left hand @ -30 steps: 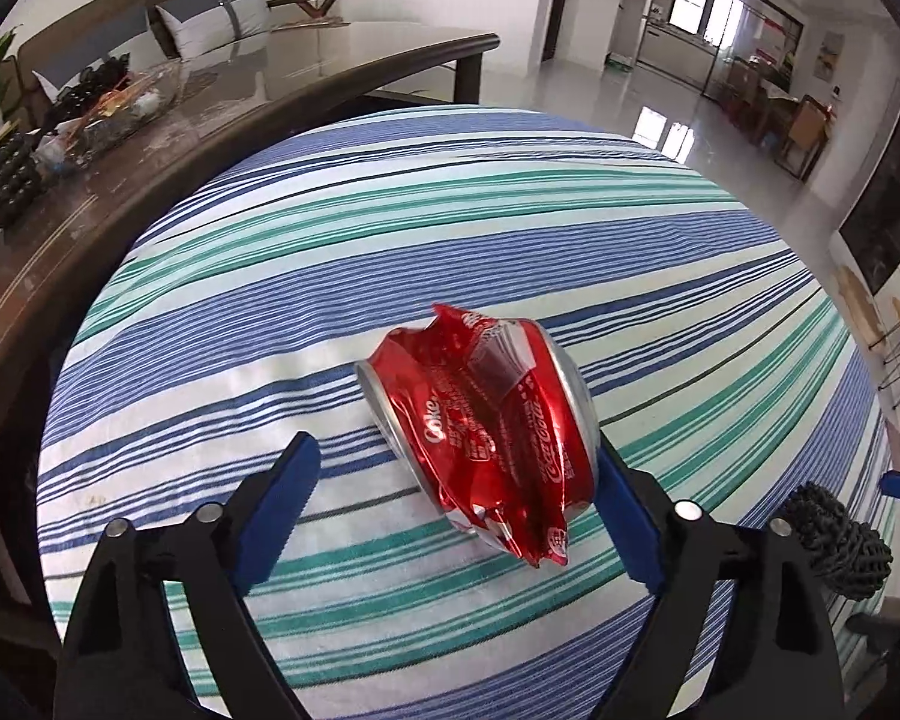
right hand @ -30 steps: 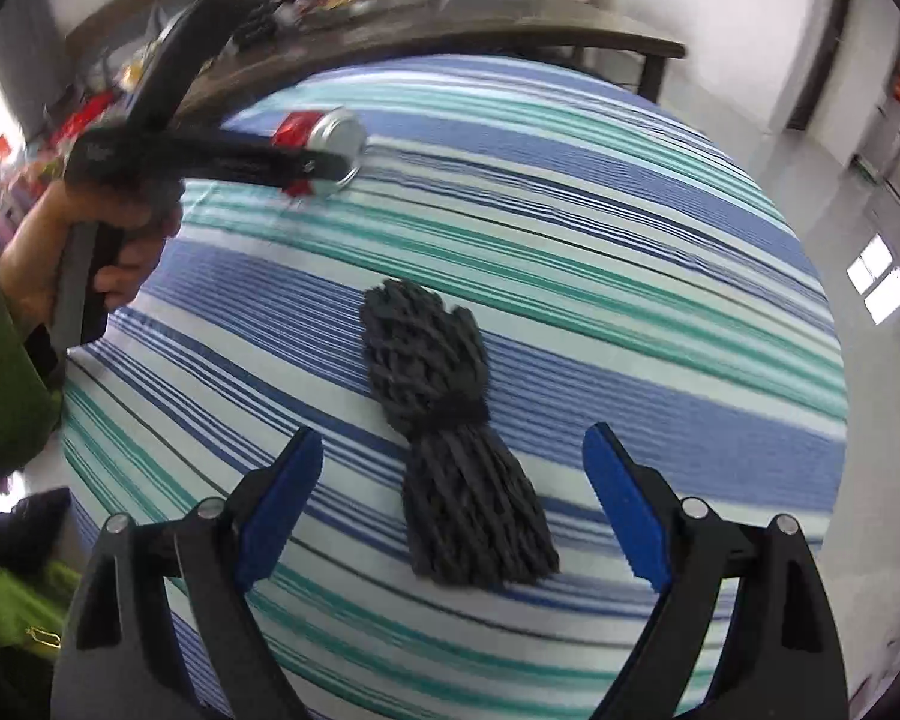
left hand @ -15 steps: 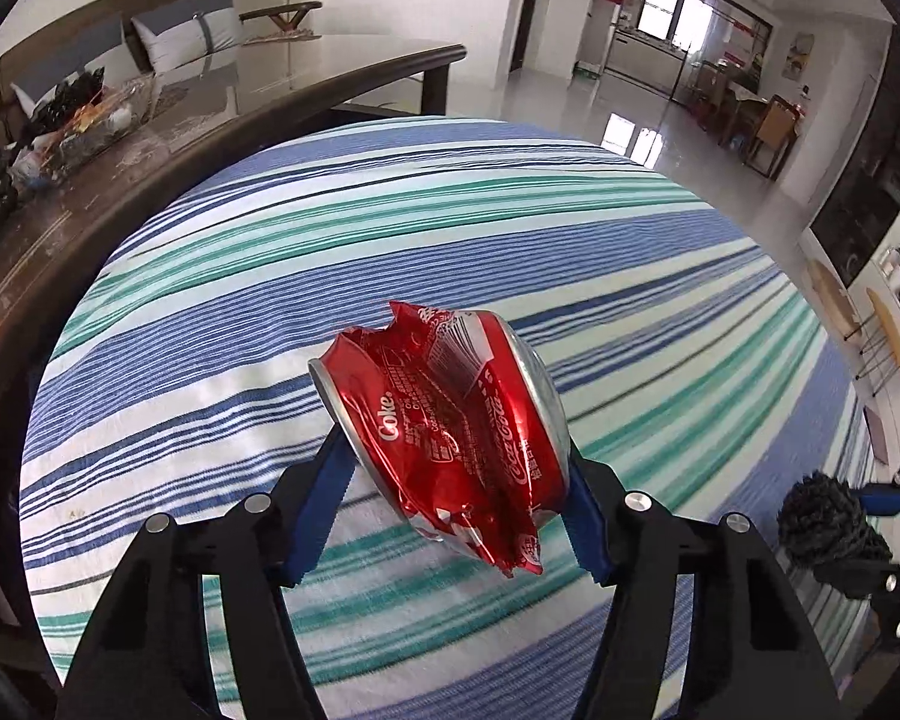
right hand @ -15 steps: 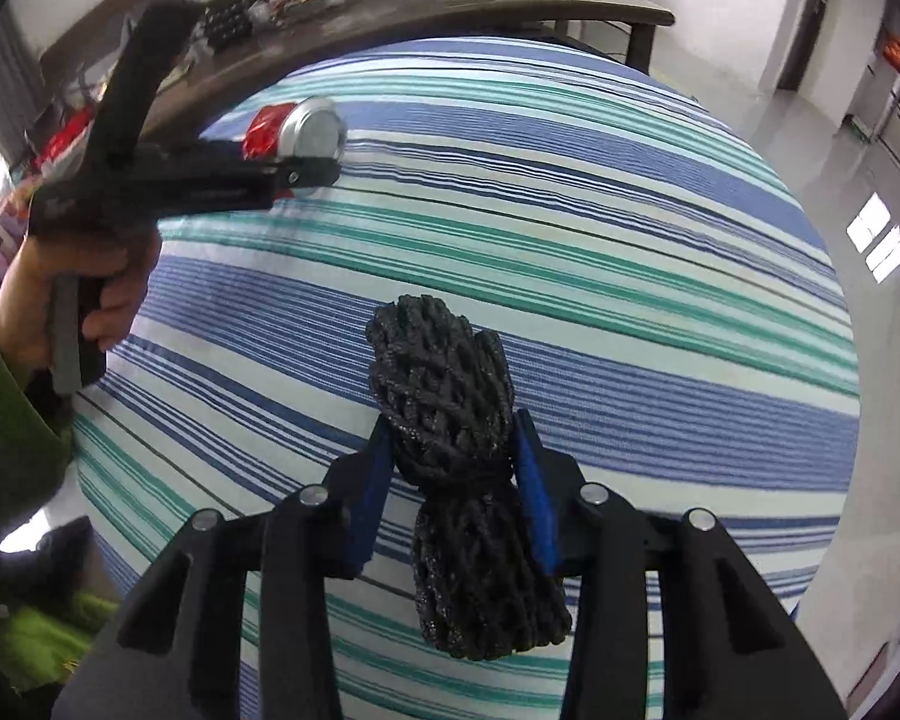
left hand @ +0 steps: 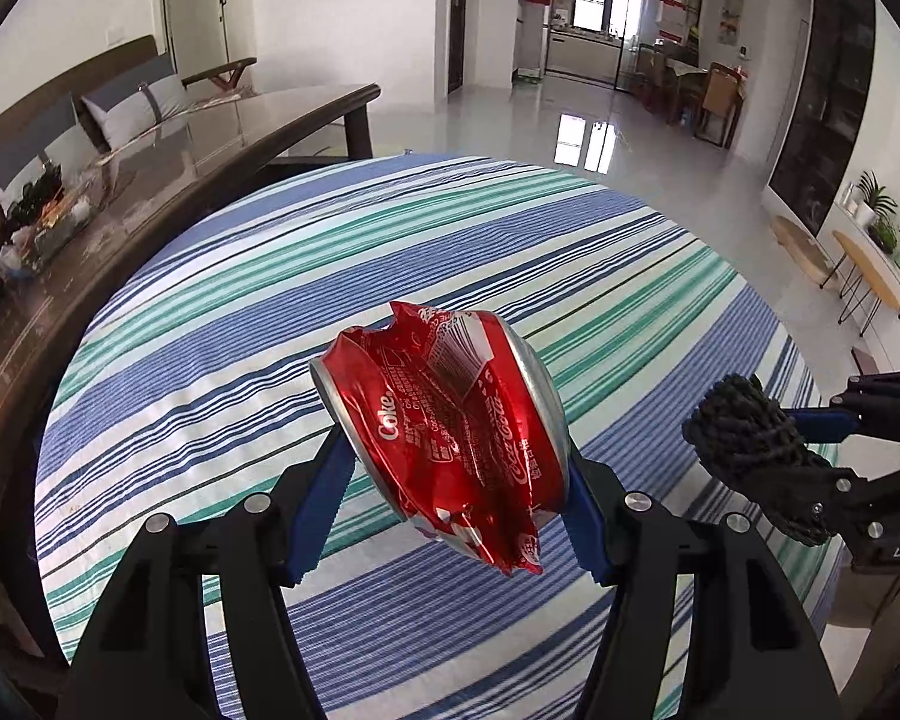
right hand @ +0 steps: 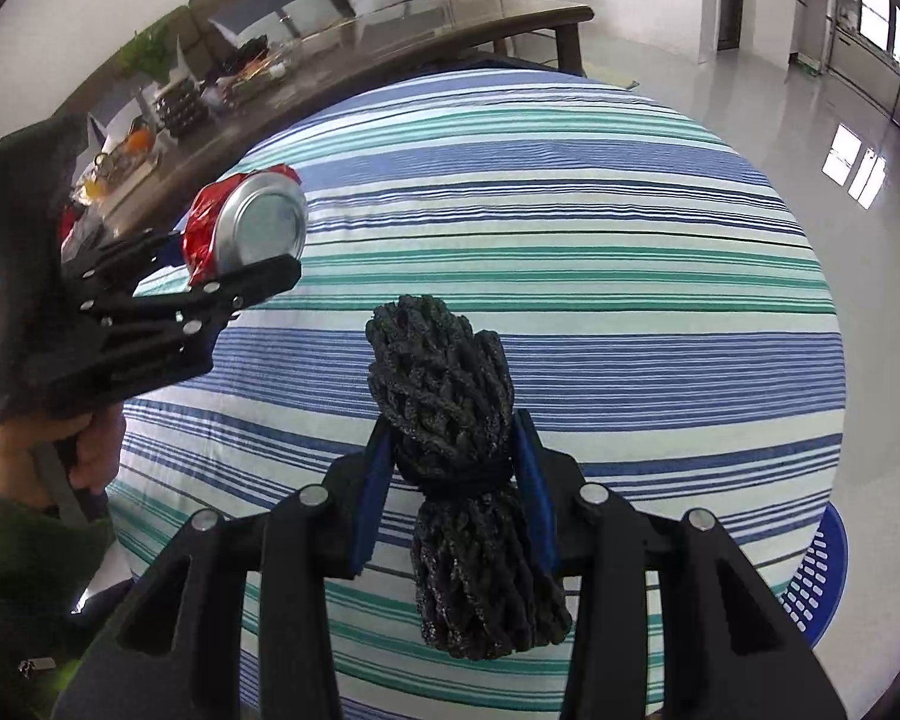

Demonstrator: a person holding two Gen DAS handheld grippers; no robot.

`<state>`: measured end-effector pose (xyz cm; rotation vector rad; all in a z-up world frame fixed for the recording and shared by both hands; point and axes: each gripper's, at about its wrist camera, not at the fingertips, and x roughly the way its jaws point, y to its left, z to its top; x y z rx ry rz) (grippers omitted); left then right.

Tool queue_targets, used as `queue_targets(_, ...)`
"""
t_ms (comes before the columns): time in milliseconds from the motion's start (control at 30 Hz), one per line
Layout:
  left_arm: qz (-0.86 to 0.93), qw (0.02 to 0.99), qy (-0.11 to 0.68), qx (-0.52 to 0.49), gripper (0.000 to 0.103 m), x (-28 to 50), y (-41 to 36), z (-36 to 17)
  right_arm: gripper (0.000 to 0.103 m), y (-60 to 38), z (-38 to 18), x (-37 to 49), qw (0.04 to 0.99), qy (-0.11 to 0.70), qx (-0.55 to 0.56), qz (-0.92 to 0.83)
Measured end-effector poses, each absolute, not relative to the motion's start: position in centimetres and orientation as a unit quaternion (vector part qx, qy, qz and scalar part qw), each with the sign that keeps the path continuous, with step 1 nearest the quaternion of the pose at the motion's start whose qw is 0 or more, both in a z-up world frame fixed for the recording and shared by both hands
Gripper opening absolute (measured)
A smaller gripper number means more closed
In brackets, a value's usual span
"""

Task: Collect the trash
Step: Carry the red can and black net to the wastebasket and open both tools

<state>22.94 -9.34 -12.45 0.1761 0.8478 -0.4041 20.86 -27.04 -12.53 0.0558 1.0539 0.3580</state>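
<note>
A crushed red cola can (left hand: 450, 426) hangs above the striped tablecloth (left hand: 390, 252), pinched between the blue pads of my left gripper (left hand: 453, 492), which is shut on it. The same can (right hand: 246, 228) shows at the left of the right wrist view, held up by the left gripper (right hand: 228, 276) in a person's hand (right hand: 48, 456). My right gripper (right hand: 453, 480) is shut on a black foam net bundle (right hand: 450, 420), squeezing its tied waist. That bundle (left hand: 750, 438) also appears at the right edge of the left wrist view, lifted off the cloth.
A dark wooden table (left hand: 168, 162) with snacks and clutter runs along the far left of the striped table. A blue perforated plastic basket or stool (right hand: 822, 576) peeks out at the lower right. Glossy floor (left hand: 570, 120) lies beyond the table's far edge.
Both grippers closed, the left on the can and the right on the black bundle. Both then rose from the cloth carrying them, and the two hands came nearer each other.
</note>
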Motion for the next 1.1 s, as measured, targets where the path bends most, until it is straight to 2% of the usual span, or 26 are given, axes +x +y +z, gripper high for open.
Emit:
queue_targets(367,-0.220,0.886,0.394,0.104,0.064,20.8,-12.3,-11.2,0.039,-30.5,-12.3,18.9,0.858,0.483,0.080,0.154)
queue_targets(533,-0.271,0.872,0.395,0.100,0.064,18.8,-15.6,-10.3,0.039,-35.5,-11.3,17.0,0.871,0.464,0.113,0.116)
queue_targets(833,-0.415,0.809,0.403,0.107,0.064,13.6,-28.4,-9.6,0.038,-51.9,-14.2,10.5,0.871,0.460,0.170,-0.043)
queue_targets(933,-0.451,0.782,0.412,0.121,0.064,12.1,-33.8,-10.8,0.038,-55.9,-16.0,9.3,0.863,0.462,0.187,-0.078)
queue_targets(1100,-0.465,0.752,0.442,0.152,0.064,11.5,-42.4,-15.8,0.038,-60.8,-20.1,8.8,0.851,0.463,0.218,-0.115)
